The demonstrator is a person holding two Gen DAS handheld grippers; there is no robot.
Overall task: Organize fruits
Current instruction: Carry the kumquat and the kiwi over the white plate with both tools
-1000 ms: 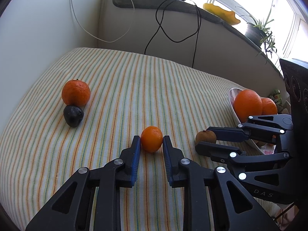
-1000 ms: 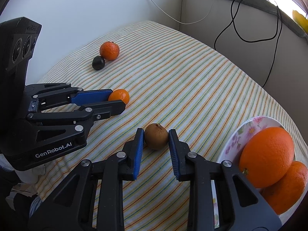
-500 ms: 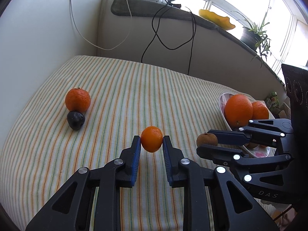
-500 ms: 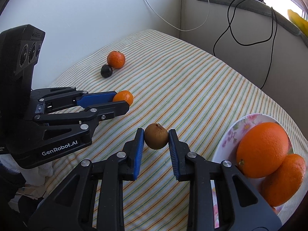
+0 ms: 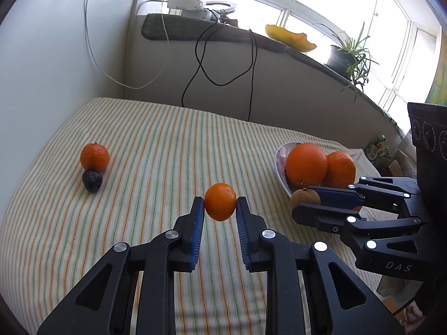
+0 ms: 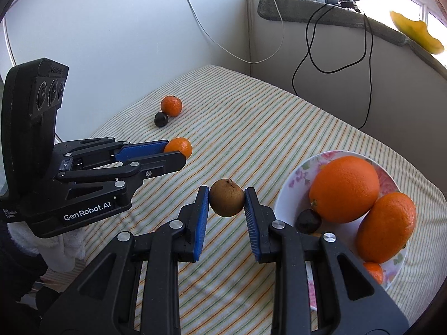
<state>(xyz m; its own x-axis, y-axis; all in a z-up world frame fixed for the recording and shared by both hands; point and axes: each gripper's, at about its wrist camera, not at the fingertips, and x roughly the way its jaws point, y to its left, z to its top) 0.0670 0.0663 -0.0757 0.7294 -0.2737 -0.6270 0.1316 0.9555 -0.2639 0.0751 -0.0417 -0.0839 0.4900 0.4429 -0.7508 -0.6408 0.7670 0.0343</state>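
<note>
Striped cloth point(image 5: 156, 145) in cream, green and orange is covering the worktop beneath a sunlit window sill. Lifted clear of it, the left tool point(image 5: 220, 212) is clenching a small smooth mandarin point(image 5: 220, 205), and the right tool point(image 6: 226, 203) is gripping a round, rough brown fruit point(image 6: 226, 201). Beside them a floral plate point(image 6: 290, 187) is holding two large dimpled oranges point(image 6: 344, 188) and a dark fruit. Far off, another mandarin point(image 5: 94, 157) is touching a black wrinkled fruit point(image 5: 92, 181).

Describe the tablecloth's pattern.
The tablecloth is cream with thin orange and green stripes, clearest in the right wrist view.
</note>
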